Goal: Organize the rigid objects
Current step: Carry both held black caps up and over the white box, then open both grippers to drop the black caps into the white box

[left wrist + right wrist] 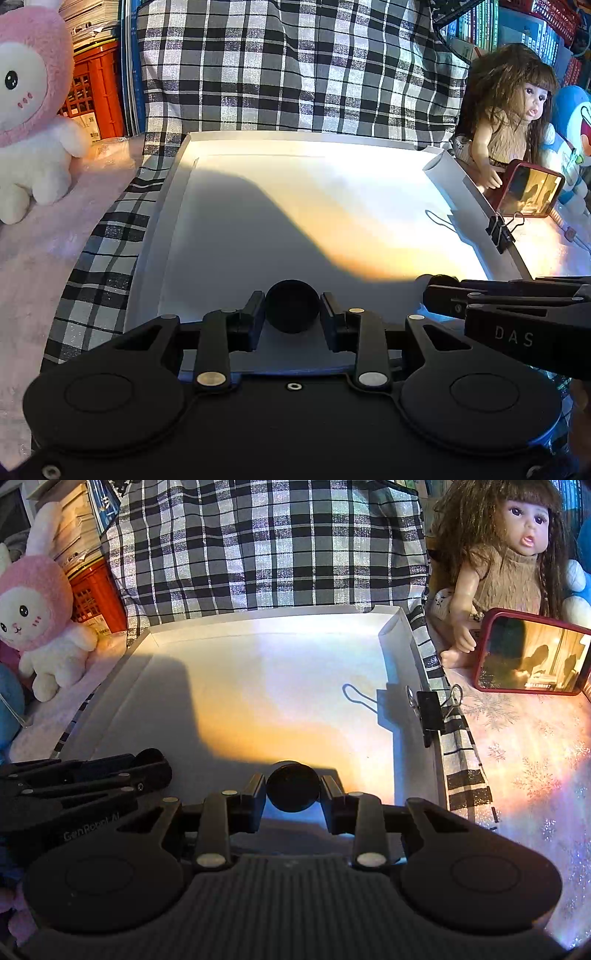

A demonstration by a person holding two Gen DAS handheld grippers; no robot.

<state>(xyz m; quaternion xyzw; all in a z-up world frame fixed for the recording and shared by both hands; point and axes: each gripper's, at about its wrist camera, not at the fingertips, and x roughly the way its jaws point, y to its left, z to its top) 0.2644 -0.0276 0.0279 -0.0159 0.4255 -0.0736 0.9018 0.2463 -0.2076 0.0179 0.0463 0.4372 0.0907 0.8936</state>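
A wide white tray (258, 206) lies on checked cloth, seen in both wrist views (258, 686). My left gripper (292, 312) is shut on a black round cap (292, 310) over the tray's near edge. My right gripper (293, 788) is shut on a second black round disc (293, 786) over the tray's near edge. Each gripper shows in the other's view, the right gripper at the right of the left wrist view (517, 314), the left gripper at the left of the right wrist view (85, 779).
A black binder clip (430, 709) sits on the tray's right rim. A doll (506, 561) and a red-framed mirror (532, 657) stand to the right. A pink plush rabbit (29, 122) stands to the left. A red crate (96, 88) is behind it.
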